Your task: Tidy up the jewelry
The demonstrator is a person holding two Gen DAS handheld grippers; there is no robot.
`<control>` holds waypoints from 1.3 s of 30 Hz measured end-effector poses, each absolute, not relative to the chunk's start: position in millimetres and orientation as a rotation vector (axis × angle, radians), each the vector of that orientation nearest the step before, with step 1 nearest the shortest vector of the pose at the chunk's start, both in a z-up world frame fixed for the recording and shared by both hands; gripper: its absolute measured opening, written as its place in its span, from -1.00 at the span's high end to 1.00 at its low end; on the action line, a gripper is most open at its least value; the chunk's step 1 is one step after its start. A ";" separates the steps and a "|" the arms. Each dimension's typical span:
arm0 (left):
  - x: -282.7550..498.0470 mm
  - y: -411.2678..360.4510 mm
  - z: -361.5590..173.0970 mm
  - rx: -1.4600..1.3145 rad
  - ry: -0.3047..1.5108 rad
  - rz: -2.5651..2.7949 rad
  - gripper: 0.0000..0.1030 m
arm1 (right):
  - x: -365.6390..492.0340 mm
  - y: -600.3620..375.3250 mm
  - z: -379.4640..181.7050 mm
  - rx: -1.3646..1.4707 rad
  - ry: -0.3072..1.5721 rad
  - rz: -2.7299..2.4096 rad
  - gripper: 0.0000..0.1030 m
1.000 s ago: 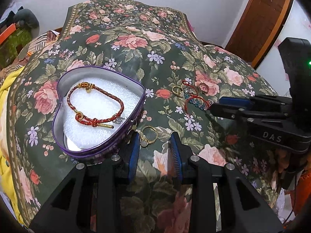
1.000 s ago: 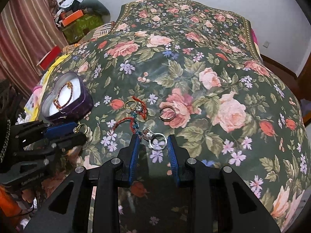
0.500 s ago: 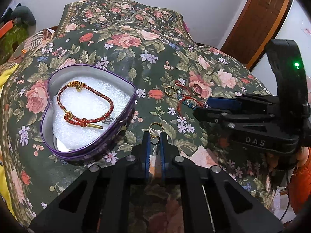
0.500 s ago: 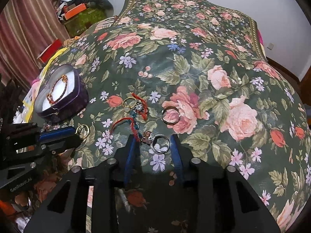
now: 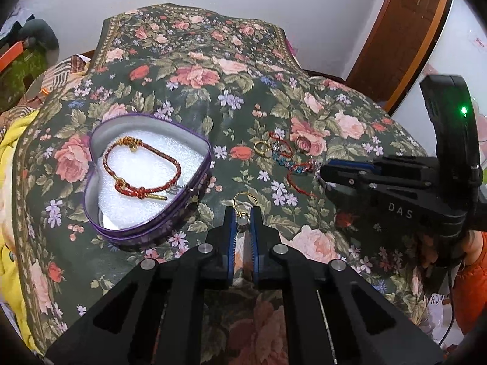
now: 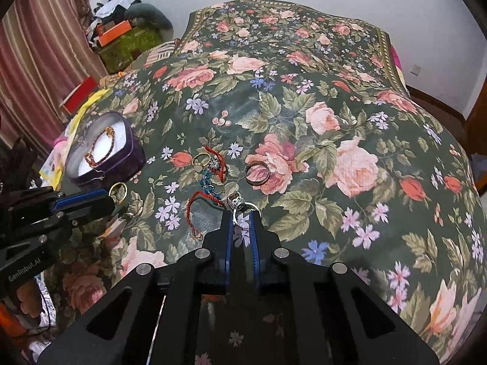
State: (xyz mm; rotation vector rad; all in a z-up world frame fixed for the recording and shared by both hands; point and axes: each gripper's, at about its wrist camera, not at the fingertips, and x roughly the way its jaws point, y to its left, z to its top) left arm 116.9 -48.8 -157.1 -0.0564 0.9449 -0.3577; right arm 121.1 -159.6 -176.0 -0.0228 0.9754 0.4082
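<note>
— Where can you pass?
— Far across the bedspread (image 6: 304, 70) and to its right, the cloth lies bare.
— What blocks you?
— The heart tin (image 5: 146, 228) at left; tangled cords (image 6: 210, 182) and two rings (image 6: 257, 173) lie between the grippers.

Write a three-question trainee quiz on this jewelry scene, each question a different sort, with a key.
1. True or false: the purple heart-shaped tin holds a red braided cord bracelet.
2. Multiple choice: the left gripper is shut on A) a gold ring with a pale stone, B) a blue beaded string, C) nothing.
3. Fill in: the right gripper pinches a silver ____.

Key: 1 true; 2 A; 3 ring.
</note>
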 end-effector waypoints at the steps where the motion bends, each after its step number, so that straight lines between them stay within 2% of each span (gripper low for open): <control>1: 116.4 -48.5 -154.7 -0.058 0.939 -0.357 0.86 | 120.0 -159.6 -175.6 -0.025 0.975 0.407 0.82; 14: 106.6 -45.0 -132.8 -0.061 0.878 -0.342 0.86 | 134.0 -149.1 -183.8 -0.111 1.046 0.394 0.69; 19: 105.1 -40.0 -130.1 -0.065 0.869 -0.336 0.86 | 141.2 -145.1 -184.3 -0.116 1.054 0.415 0.44; 26: 105.4 -35.0 -130.9 -0.076 0.866 -0.330 0.86 | 146.6 -140.4 -187.5 -0.132 1.039 0.421 0.42; 29: 106.1 -33.3 -132.0 -0.083 0.868 -0.328 0.86 | 150.1 -141.7 -188.0 -0.114 1.038 0.415 0.46; 32: 105.5 -32.2 -131.5 -0.087 0.866 -0.327 0.86 | 150.8 -141.6 -188.3 -0.120 1.032 0.394 0.66; 35: 104.0 -31.6 -129.1 -0.087 0.860 -0.327 0.86 | 150.2 -144.1 -186.9 -0.108 1.027 0.390 0.67; 37: 103.3 -31.4 -127.2 -0.087 0.856 -0.327 0.86 | 148.1 -145.4 -184.6 -0.101 1.017 0.388 0.87; 39: 101.5 -30.6 -124.0 -0.087 0.849 -0.325 0.86 | 143.7 -146.2 -181.8 -0.106 1.005 0.376 0.89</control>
